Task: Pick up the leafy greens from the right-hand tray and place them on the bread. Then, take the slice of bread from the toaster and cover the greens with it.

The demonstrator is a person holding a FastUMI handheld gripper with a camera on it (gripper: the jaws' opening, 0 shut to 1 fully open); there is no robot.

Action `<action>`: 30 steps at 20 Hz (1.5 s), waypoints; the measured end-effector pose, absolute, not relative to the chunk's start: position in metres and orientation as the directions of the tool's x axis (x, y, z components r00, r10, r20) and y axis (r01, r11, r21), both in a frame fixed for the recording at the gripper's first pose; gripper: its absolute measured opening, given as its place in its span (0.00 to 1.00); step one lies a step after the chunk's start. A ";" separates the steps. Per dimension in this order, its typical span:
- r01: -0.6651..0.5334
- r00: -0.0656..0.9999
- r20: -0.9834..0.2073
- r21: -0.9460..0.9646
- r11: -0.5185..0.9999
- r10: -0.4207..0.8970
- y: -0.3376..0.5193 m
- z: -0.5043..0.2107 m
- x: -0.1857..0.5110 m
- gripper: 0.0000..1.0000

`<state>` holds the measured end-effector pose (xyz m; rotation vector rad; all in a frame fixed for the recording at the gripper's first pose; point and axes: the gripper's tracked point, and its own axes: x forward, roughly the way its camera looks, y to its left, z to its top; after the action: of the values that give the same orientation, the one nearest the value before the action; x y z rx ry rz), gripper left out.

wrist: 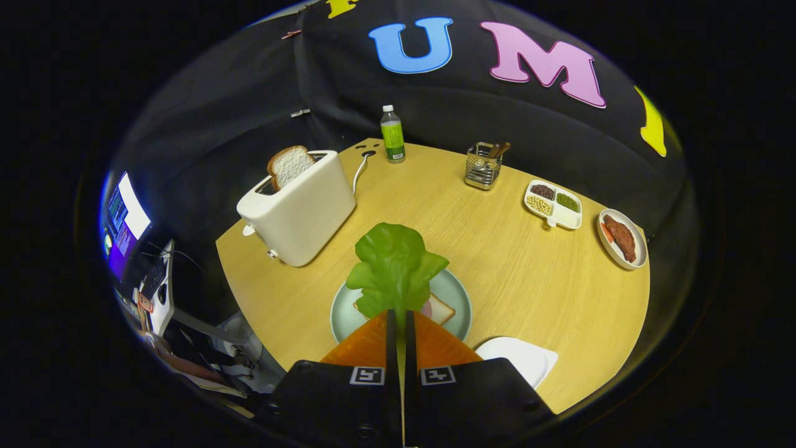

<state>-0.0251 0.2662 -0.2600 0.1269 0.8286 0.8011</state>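
Above the pale green plate (457, 297), the gripper (398, 318) had its two orange fingers (367, 342) drawn almost together, only a thin slit left between them, and both pressed on the stem end of the leafy greens (393, 267). The leaf stood out ahead of the fingertips, its long axis running straight away from the gripper toward the far side of the table (528, 267), the broad frilled end pointing away and the narrow end pinched between the fingers. It hung over the plate and hid much of the slice of bread (441, 309) lying there; a corner of that bread and a bit of something pink on it showed just right of the leaf. Whether the leaf touched the bread could not be told.

Beyond and to the left stood the white toaster (298, 214), with a second slice of bread (289, 165) upright in its slot. A white tray (522, 358) lay just right of the fingers, near the table's edge.
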 end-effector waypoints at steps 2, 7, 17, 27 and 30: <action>-0.580 0.390 -0.630 0.398 0.711 0.671 0.280 -0.270 -0.021 0.06; -0.568 0.367 -0.690 0.365 0.737 0.624 0.297 -0.301 -0.016 0.14; -0.525 0.426 -0.679 0.354 0.774 0.599 0.305 -0.305 -0.002 0.84; -0.550 0.620 -0.497 0.277 0.788 0.607 0.293 -0.209 0.024 0.90; -0.581 0.657 -0.404 0.266 0.769 0.636 0.304 -0.153 0.027 0.90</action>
<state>0.0273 0.3036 -0.1532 0.1171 0.5018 0.6909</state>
